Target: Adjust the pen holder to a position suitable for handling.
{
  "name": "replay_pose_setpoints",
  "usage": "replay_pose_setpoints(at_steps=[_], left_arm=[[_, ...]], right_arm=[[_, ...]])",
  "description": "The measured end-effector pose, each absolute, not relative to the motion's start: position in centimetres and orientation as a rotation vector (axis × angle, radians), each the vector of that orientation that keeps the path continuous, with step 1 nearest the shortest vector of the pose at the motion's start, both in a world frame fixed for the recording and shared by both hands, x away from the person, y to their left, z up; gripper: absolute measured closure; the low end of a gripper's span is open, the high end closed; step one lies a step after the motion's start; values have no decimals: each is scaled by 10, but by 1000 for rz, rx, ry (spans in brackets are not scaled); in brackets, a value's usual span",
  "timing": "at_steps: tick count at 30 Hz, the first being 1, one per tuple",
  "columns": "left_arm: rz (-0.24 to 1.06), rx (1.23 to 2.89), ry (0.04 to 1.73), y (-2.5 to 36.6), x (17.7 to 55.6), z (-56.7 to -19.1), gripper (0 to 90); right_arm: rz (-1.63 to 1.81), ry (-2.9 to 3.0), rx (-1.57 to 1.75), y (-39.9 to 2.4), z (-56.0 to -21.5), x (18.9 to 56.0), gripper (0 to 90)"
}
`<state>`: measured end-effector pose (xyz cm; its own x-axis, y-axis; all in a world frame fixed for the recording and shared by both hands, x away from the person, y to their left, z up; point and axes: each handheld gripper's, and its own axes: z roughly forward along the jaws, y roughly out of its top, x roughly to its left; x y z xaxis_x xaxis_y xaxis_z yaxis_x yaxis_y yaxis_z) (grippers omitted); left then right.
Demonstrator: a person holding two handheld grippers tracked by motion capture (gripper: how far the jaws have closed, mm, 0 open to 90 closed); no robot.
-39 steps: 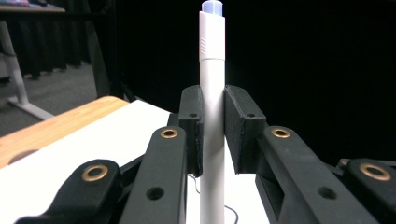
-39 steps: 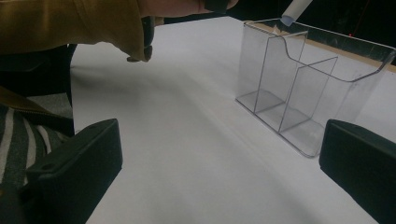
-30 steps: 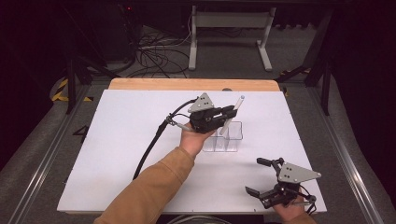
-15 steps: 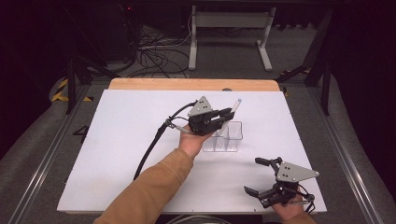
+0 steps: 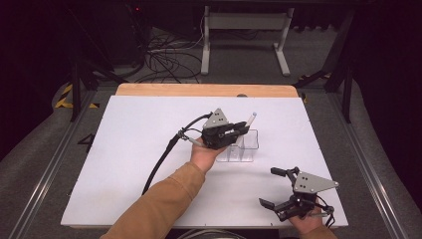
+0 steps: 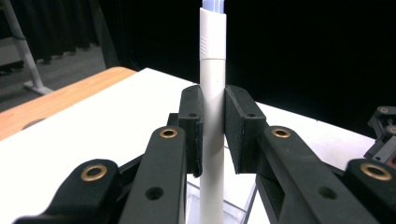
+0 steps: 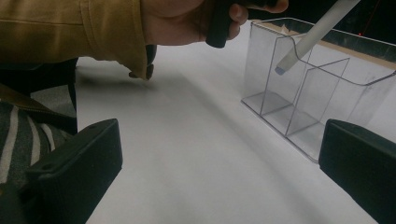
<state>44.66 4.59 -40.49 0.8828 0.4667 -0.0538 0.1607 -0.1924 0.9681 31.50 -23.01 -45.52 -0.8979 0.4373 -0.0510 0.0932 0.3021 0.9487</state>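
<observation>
White plastic marker pen (image 6: 212, 121) with a pale blue tip sits clamped between the two black pads of the left gripper (image 5: 239, 130), and in the left gripper view those pads press on the barrel from both sides, a firm grip. From the high view, the pen slants up and away from the gripper, its upper end poking out above the clear plastic organiser box (image 5: 249, 149) with upright dividers. Over to the right gripper view: the pen's lower end (image 7: 281, 69) hangs tilted inside the open top of the box, in the compartment nearest the hand, above the floor of the box and not resting on it. The left hand (image 5: 205, 155), in a mustard-brown sleeve, holds the gripper just beside the box, near the middle of the white tabletop (image 5: 129, 149). Down at the near right corner of the table, the right gripper (image 5: 278, 189) lies well apart from the box, jaws spread wide with nothing between them.
</observation>
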Motion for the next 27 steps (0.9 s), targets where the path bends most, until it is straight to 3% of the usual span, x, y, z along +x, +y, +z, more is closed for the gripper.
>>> replay_pose_setpoints(at_steps=[8,9,11,17,21,27], left_arm=[[334,1808,464,46,441,-407,775],[354,1808,464,47,440,-406,744],[374,1804,460,52,437,-403,584],[432,1823,472,70,427,-388,370],[418,1813,478,83,419,-377,279],[400,1793,476,96,410,-366,221]], right_arm=[[1622,2274,482,-231,-455,314,3],[1622,2274,481,-231,-455,315,2],[1623,2273,483,-230,-456,315,3],[1625,2273,482,-229,-456,317,3],[1621,2273,482,-228,-456,317,2],[1616,2274,486,-228,-456,317,2]])
